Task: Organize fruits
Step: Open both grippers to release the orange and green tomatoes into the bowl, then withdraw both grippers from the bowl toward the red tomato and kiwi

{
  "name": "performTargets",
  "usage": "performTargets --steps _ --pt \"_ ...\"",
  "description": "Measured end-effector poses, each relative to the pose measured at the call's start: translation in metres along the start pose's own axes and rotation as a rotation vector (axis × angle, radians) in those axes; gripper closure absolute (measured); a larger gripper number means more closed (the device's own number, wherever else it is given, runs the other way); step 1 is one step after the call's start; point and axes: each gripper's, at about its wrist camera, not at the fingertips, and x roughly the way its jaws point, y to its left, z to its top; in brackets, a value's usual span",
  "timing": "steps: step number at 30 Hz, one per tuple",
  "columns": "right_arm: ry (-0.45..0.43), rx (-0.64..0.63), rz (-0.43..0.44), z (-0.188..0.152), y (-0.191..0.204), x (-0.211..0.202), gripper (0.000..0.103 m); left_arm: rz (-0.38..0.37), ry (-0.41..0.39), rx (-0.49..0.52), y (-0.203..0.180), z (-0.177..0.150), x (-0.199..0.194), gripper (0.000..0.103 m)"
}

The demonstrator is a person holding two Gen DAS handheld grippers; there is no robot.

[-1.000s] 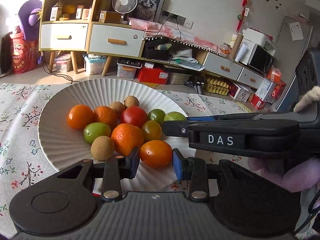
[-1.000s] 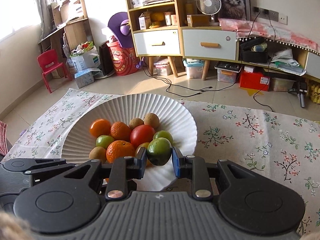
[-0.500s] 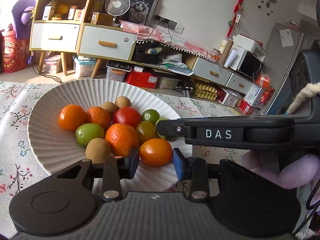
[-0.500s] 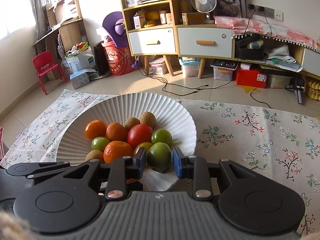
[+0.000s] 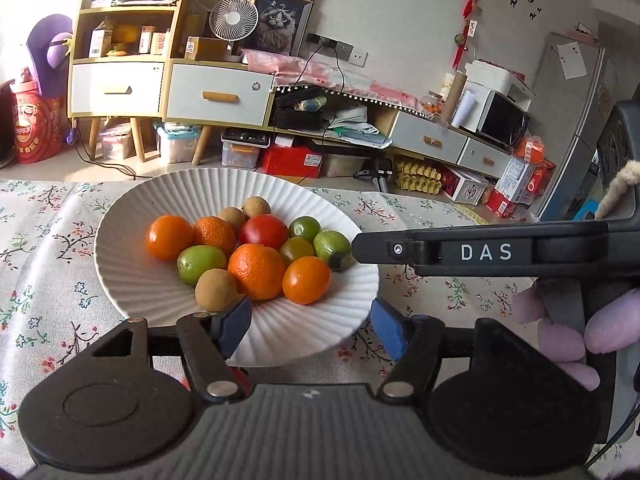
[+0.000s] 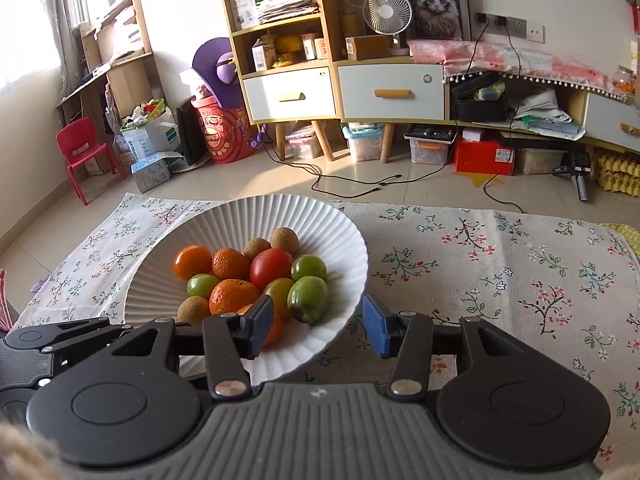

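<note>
Your left gripper (image 5: 310, 326) and right gripper (image 6: 316, 326): black plastic, blue pads, silver screws, white "DAS" lettering.

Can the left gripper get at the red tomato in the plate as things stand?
Probably not directly. The red tomato sits mid-pile in the plate, walled in by an orange and an orange tomato on the near side. The left gripper, jaws opening and empty, would likely have to come from above.

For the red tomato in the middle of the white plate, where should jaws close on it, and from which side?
Grip the red tomato across its round middle, coming down from above. It is hemmed in: a mandarin on its left, a green fruit on its right, brown fruits behind, another mandarin in front. Only its top is free, so a side approach would likely shove neighbours across the white plate.
</note>
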Motion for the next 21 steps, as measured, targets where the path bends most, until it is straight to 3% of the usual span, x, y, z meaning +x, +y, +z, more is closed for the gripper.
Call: performTargets --steps 6,21 --pt "-0.020 -0.001 -0.008 -0.002 0.001 -0.014 0.041 0.036 0.006 0.036 0.001 -0.003 -0.016 0.033" --pt "-0.049 -0.005 -0.029 -0.019 0.014 -0.038 0.019 0.098 0.047 0.113 0.009 -0.019 -0.052 0.012"
